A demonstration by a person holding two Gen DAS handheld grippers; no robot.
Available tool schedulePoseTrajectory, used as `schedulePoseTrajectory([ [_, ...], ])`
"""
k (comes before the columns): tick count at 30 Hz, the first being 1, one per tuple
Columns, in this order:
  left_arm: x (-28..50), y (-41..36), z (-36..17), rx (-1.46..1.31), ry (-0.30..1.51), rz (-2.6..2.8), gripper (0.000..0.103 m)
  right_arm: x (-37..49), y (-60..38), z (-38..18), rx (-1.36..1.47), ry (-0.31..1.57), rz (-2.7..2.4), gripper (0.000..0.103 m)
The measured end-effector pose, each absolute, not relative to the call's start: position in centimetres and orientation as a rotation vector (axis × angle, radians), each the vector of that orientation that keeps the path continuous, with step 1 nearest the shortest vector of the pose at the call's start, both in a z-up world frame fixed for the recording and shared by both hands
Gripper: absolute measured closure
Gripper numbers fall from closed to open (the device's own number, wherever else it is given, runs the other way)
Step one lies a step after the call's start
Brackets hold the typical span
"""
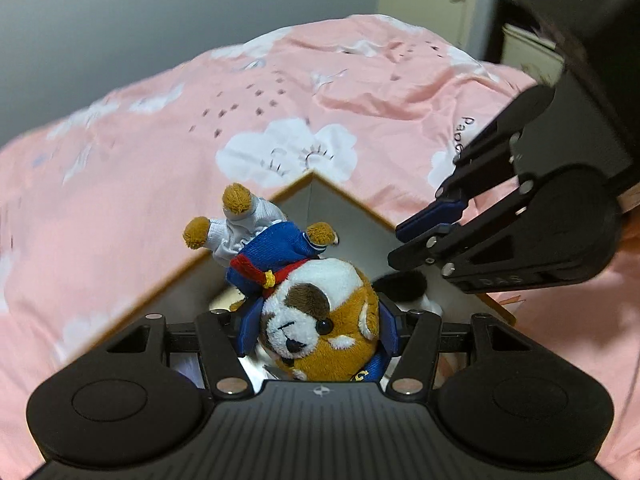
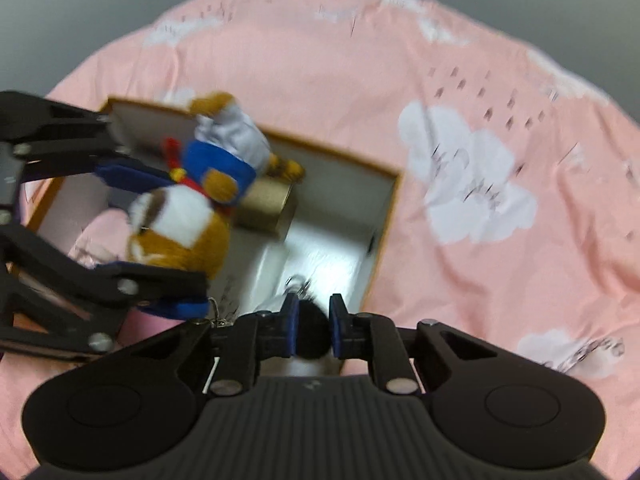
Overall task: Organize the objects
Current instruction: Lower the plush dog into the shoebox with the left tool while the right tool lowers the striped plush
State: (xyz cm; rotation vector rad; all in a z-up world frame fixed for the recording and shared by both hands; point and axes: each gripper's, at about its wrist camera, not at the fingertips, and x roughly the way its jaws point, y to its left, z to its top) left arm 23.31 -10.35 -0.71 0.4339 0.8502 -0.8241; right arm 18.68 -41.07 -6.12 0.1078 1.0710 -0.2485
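Two claws: left claw (image 1: 318,330) clamps plush dog (image 1: 320,312); right claw (image 2: 313,326) pinches black object (image 2: 312,332).

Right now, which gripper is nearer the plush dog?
Left. The left gripper clamps the plush dog by its head; the right gripper is beside it, shut on a black object.

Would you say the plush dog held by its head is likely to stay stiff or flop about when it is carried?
The plush dog probably flops: its body and legs stick out unsupported beyond the left gripper. It looks soft and light, since the pads sink into its head. It seems unlikely to slip, as the fuzzy fabric should grip.
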Motion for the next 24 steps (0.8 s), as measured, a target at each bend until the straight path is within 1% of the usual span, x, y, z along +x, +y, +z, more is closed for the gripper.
schedulePoseTrajectory([
  [6, 24.8, -13.4, -1.3, 0.531, 0.838, -0.895, 0.037, 18.1, -41.9, -4.9, 0.091, 1.024, -0.258, 0.087],
  [13, 25.0, -15.8, -4.1, 0.695, 0.856, -0.997, 0.036, 18.5, -42.7, -6.1, 0.051, 1.017, -0.284, 0.089],
  [16, 25.7, -16.0, -4.7, 0.715, 0.870, -1.021, 0.035, 18.6, -43.4, -6.2, 0.074, 1.008, -0.287, 0.089],
  [18, 26.2, -16.0, -4.8, 0.709, 0.876, -1.035, 0.034, 18.6, -43.6, -6.2, 0.080, 1.008, -0.290, 0.089],
  [20, 26.2, -15.9, -4.8, 0.709, 0.867, -1.045, 0.028, 18.8, -43.7, -6.4, 0.084, 1.009, -0.285, 0.089],
  [24, 26.1, -15.5, -4.6, 0.711, 0.838, -1.049, 0.022, 19.1, -43.6, -6.9, 0.087, 1.012, -0.279, 0.088],
])
